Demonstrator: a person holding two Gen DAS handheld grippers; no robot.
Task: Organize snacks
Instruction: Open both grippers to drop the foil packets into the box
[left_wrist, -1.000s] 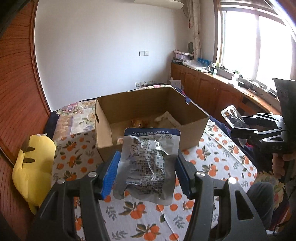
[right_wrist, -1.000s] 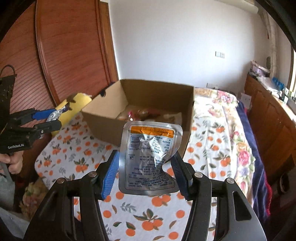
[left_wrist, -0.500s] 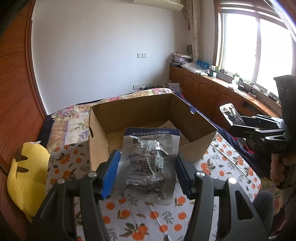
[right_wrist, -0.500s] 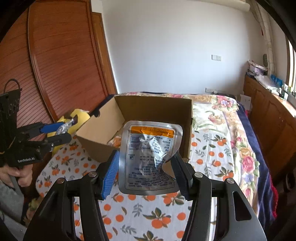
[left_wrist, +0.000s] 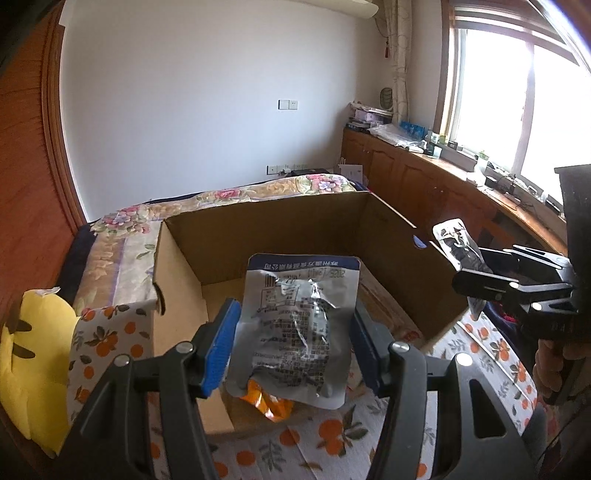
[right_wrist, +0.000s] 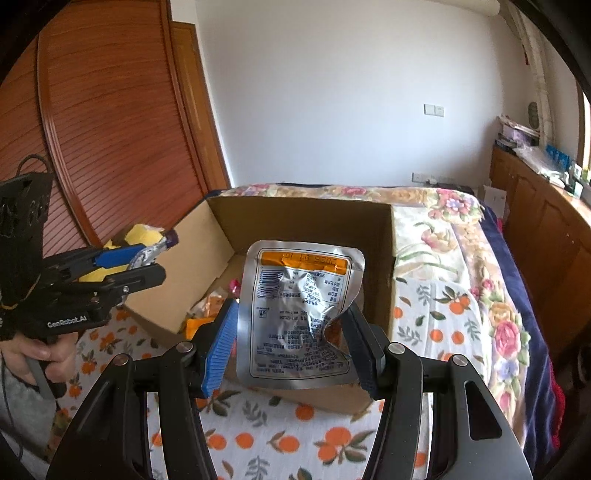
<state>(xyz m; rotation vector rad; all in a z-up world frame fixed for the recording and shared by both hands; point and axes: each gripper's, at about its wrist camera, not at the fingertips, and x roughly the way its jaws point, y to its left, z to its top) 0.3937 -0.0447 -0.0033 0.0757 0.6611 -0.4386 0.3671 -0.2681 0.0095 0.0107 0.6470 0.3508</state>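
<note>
- Nearest in the left wrist view, the left gripper (left_wrist: 291, 341) stands about half spread, its blue pads pinching a crumpled silver pouch (left_wrist: 295, 332) by both side edges.
- That pouch has a blue band across its top edge, stands upright between the jaws, and hangs over the near wall of the box (left_wrist: 177, 280).
- Just under its lower edge an orange packet (left_wrist: 267, 402) shows inside the box, at the near wall.
- Likewise, in the right wrist view the right gripper (right_wrist: 291, 341) is about half spread and clamps a second pouch (right_wrist: 299, 314), silver with an orange band on top.
- This second pouch is upright too, dented on its right edge where the pad presses, and sits over the box's near right corner.
- Beyond both pouches the brown cardboard box stands open on a bedspread (right_wrist: 280, 443) printed with oranges.
- Inside the box, toward its left, lie several orange and pink snacks (right_wrist: 210, 306); what they are I cannot tell.
- Left of the box, a yellow plush (left_wrist: 33, 369) lies on the bed.
- Each gripper shows at the side of the other's view, held by a hand (right_wrist: 33, 354), pouch tip pointing at the box.
- Farther off, a flowered quilt (right_wrist: 454, 229) covers the bed up to the white wall.
</note>
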